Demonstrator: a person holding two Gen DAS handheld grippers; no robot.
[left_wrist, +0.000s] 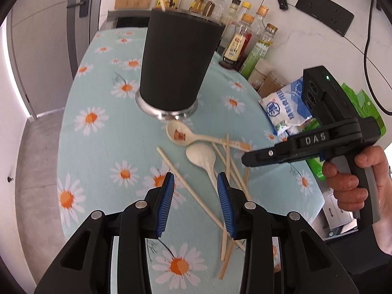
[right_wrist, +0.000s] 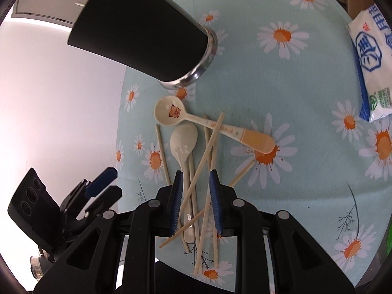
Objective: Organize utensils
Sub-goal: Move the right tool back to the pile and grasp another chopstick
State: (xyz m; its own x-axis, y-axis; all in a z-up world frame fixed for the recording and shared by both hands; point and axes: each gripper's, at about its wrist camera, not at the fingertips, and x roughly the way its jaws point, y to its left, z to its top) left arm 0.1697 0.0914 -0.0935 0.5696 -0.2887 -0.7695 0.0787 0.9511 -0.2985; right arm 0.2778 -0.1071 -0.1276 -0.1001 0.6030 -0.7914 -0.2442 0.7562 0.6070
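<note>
Below both claws, two spoons (right_wrist: 183,142) and loose chopsticks (right_wrist: 210,147) lie on the daisy tablecloth (right_wrist: 306,78) beside the black cup (left_wrist: 176,61). Left gripper (left_wrist: 196,183) hangs part-open, empty; right gripper (right_wrist: 196,181) straddles the pile, seemingly gripping nothing.

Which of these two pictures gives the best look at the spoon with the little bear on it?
The right wrist view: the bear spoon lies whole, bowl to orange handle end, chopsticks crossing it. In the left wrist view it looks smaller and blurrier.
</note>
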